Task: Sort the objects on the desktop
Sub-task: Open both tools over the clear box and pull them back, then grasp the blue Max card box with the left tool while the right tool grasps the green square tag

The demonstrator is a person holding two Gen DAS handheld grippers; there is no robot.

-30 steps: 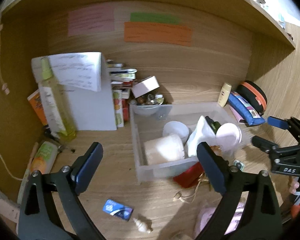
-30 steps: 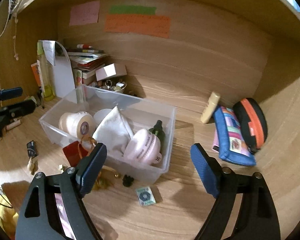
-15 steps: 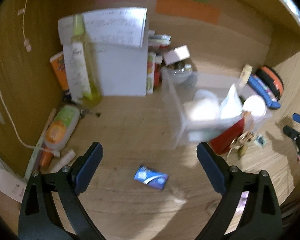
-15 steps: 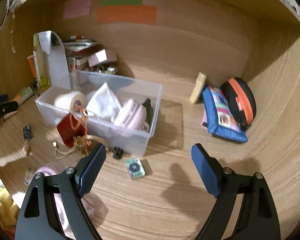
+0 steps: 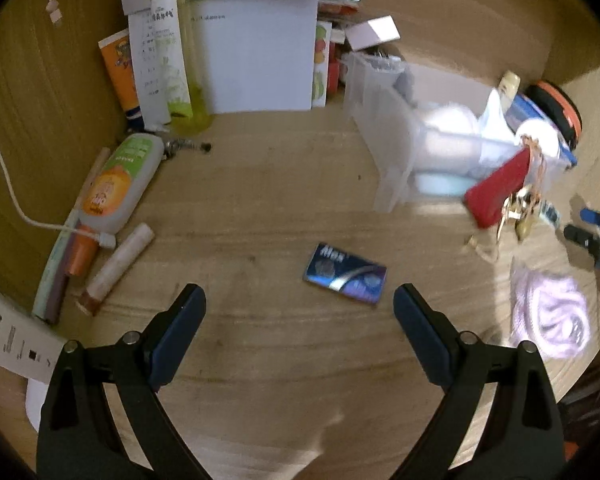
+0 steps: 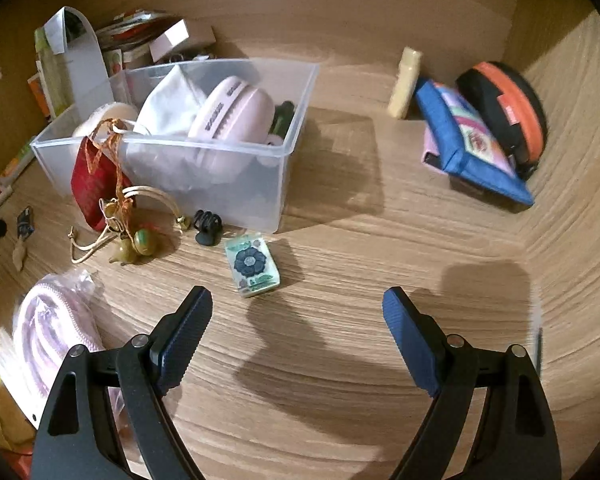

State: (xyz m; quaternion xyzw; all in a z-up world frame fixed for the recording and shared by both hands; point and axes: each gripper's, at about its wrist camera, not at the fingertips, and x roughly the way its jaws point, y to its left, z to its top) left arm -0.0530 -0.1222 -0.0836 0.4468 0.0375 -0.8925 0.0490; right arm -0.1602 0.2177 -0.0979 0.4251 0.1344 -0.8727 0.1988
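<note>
Looking along your left gripper (image 5: 299,304), you have both fingers spread wide with nothing between them, only bare wooden desk (image 5: 260,184). A blue card packet (image 5: 345,272) lies flat on the wood just past the fingertips, at about one o'clock from the midpoint of the gap and nearer the right finger (image 5: 418,328) than the left; neither pad touches it. Farther off at two o'clock stands the clear plastic bin (image 5: 384,148), blurred, with a red tag (image 5: 496,192) hanging over its near corner. At ten o'clock an orange-and-green bottle (image 5: 118,182) lies on its side beside a pale tube (image 5: 116,268). Along your right gripper (image 6: 298,306), the fingers also stand wide apart and empty. A small flower-printed block (image 6: 253,266) rests on the desk just beyond the tips, at about eleven o'clock, closer to the left finger (image 6: 186,330) and touching neither. Past it at eleven o'clock a black clip (image 6: 207,226) sits against the bin (image 6: 296,120), which holds a pink case (image 6: 236,116) and a white pouch (image 6: 168,100). At two o'clock, well apart, a blue pouch (image 6: 456,140) leans on a black-and-orange case (image 6: 508,108).
</note>
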